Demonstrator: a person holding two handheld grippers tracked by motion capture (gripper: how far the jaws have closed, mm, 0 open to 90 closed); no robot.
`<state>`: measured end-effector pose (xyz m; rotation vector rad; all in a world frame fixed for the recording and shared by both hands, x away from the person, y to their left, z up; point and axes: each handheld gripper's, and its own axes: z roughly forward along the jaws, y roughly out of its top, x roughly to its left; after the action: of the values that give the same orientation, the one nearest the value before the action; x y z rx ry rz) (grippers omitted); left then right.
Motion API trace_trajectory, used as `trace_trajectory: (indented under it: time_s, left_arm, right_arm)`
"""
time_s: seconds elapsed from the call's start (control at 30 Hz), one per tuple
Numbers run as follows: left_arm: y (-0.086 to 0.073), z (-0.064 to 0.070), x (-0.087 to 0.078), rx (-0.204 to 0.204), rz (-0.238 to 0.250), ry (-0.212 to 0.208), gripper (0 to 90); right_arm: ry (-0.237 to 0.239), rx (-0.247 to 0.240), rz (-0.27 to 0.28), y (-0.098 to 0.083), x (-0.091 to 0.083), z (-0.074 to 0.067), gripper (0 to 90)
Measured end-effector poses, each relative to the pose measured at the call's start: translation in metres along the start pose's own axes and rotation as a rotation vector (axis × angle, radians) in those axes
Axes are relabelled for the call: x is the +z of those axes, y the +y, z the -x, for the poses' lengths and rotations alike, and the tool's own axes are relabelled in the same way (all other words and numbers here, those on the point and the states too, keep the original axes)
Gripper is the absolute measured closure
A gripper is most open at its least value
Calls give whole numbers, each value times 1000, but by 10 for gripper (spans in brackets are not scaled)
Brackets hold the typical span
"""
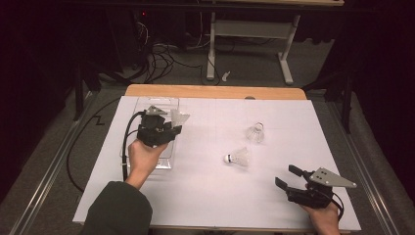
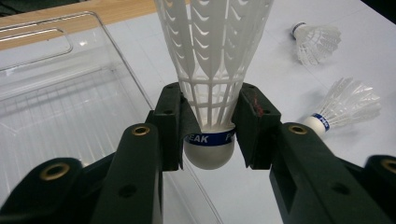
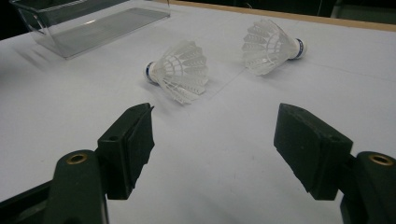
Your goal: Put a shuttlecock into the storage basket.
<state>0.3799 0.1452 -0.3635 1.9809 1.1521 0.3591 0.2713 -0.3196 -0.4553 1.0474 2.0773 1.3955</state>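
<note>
counter [image 1: 205,191]: white sheet on my wooden top | far floor: tangled black cables [image 1: 161,61], white frame legs [image 1: 211,49] | left floor: one black cable [image 1: 78,142]

I'm working in what looks like a lab or recording room: dark curtained sides, tangled cables [image 1: 161,58] on grey carpet [image 1: 254,73], a white metal frame [image 1: 249,34] beyond, and my desk [image 1: 215,91] covered by a white sheet [image 1: 220,196].

Dim room, bright bench [image 1: 210,196] from where I sit.
My high view goes near black at its edges; the white sheet glows softly, shadows stay faint, the clear tray [image 2: 56,93] catches glare, and close jaws look slightly soft.
</note>
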Motion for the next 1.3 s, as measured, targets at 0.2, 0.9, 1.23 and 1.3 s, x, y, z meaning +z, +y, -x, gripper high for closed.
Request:
trace_trajectory:
  time_s: [0.2,0.9,1.23,1.3]
  left_arm:
    - [-1,-3,-2,-4,3,8,651]
    - [-8,-21,-13,-34,14,50,651]
    - [-9,-26,-14,-41,16,64,651]
    - [-9,-27,-14,-43,15,67,651]
  right_arm:
    - [0,-1,1,0,0,0,288]
    - [0,-4,3,0,0,0,288]
    - [-2,-2,1,0,0,0,288]
    - [-2,-3,1,0,0,0,288]
